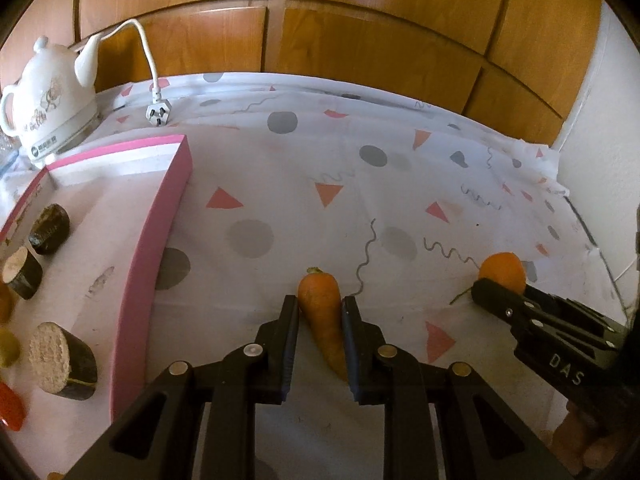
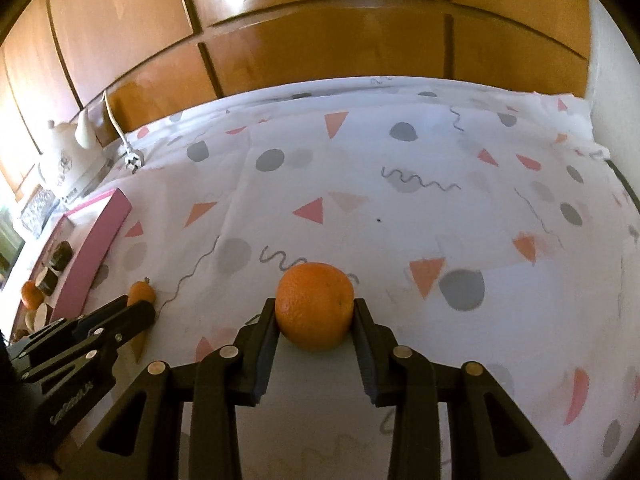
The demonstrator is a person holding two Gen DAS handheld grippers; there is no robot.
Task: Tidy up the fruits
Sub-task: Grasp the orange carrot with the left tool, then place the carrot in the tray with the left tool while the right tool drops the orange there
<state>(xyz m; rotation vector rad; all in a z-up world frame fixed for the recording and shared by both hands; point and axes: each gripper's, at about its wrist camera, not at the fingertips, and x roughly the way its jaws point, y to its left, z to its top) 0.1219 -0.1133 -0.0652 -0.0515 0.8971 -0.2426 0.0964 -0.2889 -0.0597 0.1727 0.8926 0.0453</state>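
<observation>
I have a piece of produce between the fingers of each gripper, and neither is in the box yet. My left gripper (image 1: 320, 316) brackets a carrot (image 1: 322, 316) that lies on the patterned tablecloth (image 1: 360, 152), stem end pointing away from me and tip running back between the pads; both pads sit against its sides, so I judge it clamped but not lifted. My right gripper (image 2: 315, 316) is closed around an orange (image 2: 315, 306), the two pads pressing its left and right flanks; it looks to rest on the cloth, though I cannot tell for sure whether it has left the surface.

The pink-walled box (image 1: 160, 240) stands off to the left of my left gripper, near it and well apart from the right one. Inside I can see three cut dark-skinned cylinders with pale ends (image 1: 64, 364), plus slivers of orange, yellow-green and red items at the frame's edge that I cannot identify. So part of the sorting seems done. What remains, by my reckoning, is to carry the carrot and the orange leftward into the box. Beyond the box, a white electric kettle (image 1: 48, 104) and its loose plug (image 1: 157, 114) play no part.
</observation>
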